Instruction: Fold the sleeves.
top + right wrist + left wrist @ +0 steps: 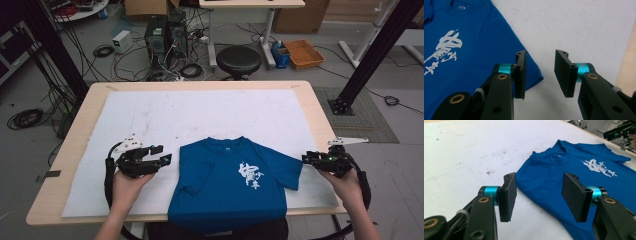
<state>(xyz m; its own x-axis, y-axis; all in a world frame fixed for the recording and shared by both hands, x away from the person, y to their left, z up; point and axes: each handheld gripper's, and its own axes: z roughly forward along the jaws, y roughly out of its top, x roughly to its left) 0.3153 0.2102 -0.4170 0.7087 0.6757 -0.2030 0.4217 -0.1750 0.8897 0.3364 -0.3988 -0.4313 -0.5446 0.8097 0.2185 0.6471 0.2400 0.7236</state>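
High view: fixed overhead on the person's side, facing forward and down over the whole table [310,100]. Left gripper view: low, close to the surface, looking across the blue T-shirt [564,172] from its left. Right gripper view: close, angled down at the shirt's right sleeve. All three share the shirt.

free: white mat [150,115] beyond shirt | obstacle: blue T-shirt [230,185], flat, centre-front
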